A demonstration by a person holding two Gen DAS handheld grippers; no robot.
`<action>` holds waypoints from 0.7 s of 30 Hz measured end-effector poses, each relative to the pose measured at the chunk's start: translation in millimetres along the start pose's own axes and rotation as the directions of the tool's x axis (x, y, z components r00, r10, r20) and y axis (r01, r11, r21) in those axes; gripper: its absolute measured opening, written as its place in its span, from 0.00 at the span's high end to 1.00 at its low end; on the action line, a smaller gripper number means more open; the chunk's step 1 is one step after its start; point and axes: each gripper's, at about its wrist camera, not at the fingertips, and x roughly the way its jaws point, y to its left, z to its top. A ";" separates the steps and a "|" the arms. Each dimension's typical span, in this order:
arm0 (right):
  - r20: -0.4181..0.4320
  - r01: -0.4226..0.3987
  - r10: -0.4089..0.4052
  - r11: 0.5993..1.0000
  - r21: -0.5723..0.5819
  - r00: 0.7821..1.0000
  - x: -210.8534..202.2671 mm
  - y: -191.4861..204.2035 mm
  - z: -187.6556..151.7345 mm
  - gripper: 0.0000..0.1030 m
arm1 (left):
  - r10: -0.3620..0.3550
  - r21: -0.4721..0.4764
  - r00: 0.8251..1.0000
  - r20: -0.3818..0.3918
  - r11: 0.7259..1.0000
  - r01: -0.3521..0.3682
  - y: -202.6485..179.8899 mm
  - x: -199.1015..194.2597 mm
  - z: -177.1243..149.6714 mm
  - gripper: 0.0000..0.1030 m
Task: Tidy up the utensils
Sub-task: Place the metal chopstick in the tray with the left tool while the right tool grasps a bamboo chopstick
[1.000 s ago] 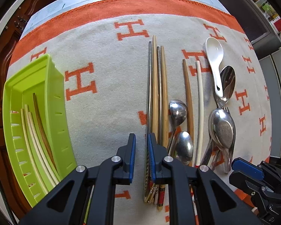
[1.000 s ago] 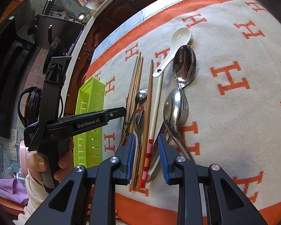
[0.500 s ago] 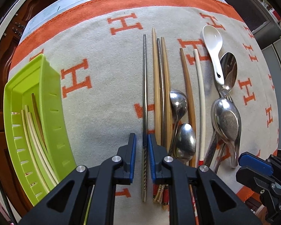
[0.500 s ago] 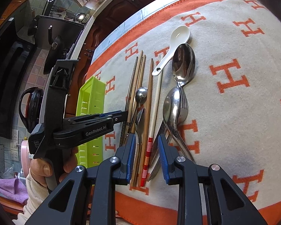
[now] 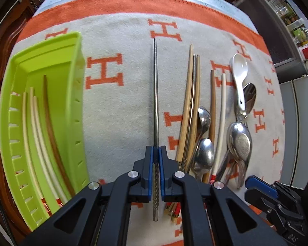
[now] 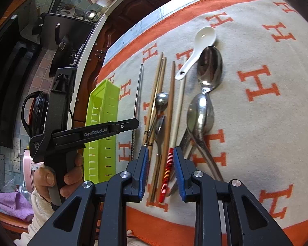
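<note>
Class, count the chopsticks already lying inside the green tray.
4, lying lengthwise in the green tray: three pale chopsticks side by side and one brown chopstick beside them, nearer the cloth. Their near ends pass behind the left gripper.

Beyond the counter (image 6: 131,30) we see dark carved wooden cabinets (image 6: 121,14) and a tiled floor (image 6: 45,61). Across the room we note shelves of jars (image 5: 293,20), grey cabinet doors (image 5: 303,123) and a purple cloth (image 6: 8,205).

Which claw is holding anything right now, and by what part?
The left claw grips the metal chopstick near its twisted handle end. The right claw holds nothing.
</note>
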 end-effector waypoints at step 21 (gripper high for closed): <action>-0.172 0.095 -0.082 0.993 0.064 0.982 98.1 58.8 55.3 0.75 | 0.082 -0.107 0.985 0.152 0.992 -0.066 128.9 -97.2 -50.5 0.97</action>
